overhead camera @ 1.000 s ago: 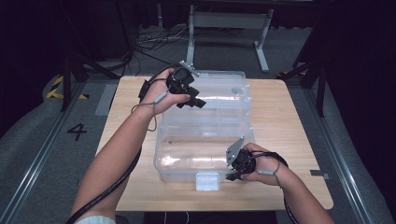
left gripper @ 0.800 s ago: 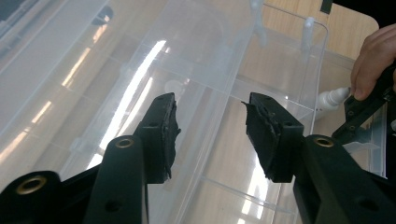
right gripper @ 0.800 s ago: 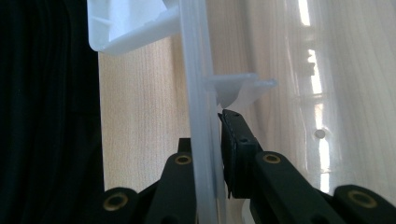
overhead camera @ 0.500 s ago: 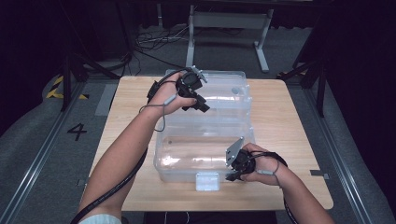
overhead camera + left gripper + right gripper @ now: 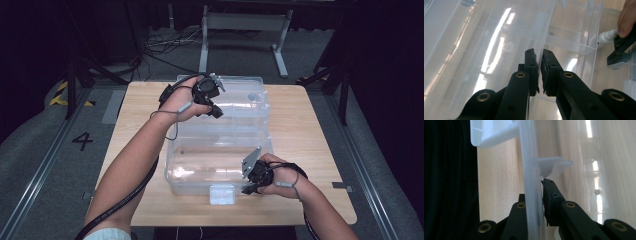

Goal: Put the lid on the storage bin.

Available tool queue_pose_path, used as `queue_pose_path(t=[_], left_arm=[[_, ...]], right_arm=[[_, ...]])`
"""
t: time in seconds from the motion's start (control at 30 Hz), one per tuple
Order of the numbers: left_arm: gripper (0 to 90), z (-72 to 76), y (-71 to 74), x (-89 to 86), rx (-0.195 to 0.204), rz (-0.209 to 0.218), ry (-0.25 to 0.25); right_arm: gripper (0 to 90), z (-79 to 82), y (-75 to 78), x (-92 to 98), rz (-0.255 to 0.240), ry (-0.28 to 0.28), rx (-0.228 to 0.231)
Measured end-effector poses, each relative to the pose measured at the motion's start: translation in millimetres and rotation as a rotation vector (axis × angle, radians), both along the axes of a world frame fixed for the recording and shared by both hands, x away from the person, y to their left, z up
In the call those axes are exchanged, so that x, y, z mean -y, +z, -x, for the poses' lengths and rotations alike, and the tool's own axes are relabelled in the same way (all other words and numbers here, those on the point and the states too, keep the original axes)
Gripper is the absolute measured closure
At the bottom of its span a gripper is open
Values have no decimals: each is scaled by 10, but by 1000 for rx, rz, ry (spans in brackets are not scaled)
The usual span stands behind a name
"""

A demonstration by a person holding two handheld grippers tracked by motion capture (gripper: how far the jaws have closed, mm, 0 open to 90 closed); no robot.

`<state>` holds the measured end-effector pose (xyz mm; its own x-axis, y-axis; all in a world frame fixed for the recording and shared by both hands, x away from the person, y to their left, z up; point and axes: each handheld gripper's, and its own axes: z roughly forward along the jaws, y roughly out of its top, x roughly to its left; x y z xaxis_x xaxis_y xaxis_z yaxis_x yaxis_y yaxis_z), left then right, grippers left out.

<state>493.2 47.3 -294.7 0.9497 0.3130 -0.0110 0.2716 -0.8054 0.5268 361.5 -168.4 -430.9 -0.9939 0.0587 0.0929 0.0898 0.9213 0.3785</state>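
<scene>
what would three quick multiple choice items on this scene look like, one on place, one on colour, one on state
1. Where does the right gripper sit?
A. at the near edge of the clear plastic box
B. on the floor
C. at the table's far left corner

2. What colour is the latch on the box's near side?
A. red
B. white
C. black

3. How do the left gripper's jaws stand?
A. spread wide in the air
B. closed on a thin clear wall of the box
C. closed on a bottle

Answers:
1. A, the high view shows it at the near rim beside the latch.
2. B, it looks white against the wooden table.
3. B, the left gripper view shows the wall between the pads, the jaws having just been closing.
</scene>
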Motion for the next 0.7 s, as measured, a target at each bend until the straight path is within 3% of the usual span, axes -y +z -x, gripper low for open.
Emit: queue_pose_path(t=[0.4,0.7], left_arm=[[847,42,32,44,21,-51,-6],[853,103,66,22,20,-44,-27]], right_arm=[[826,-4,-7,1,0,4,1],[827,5,-5,2,-3,-1,-7]])
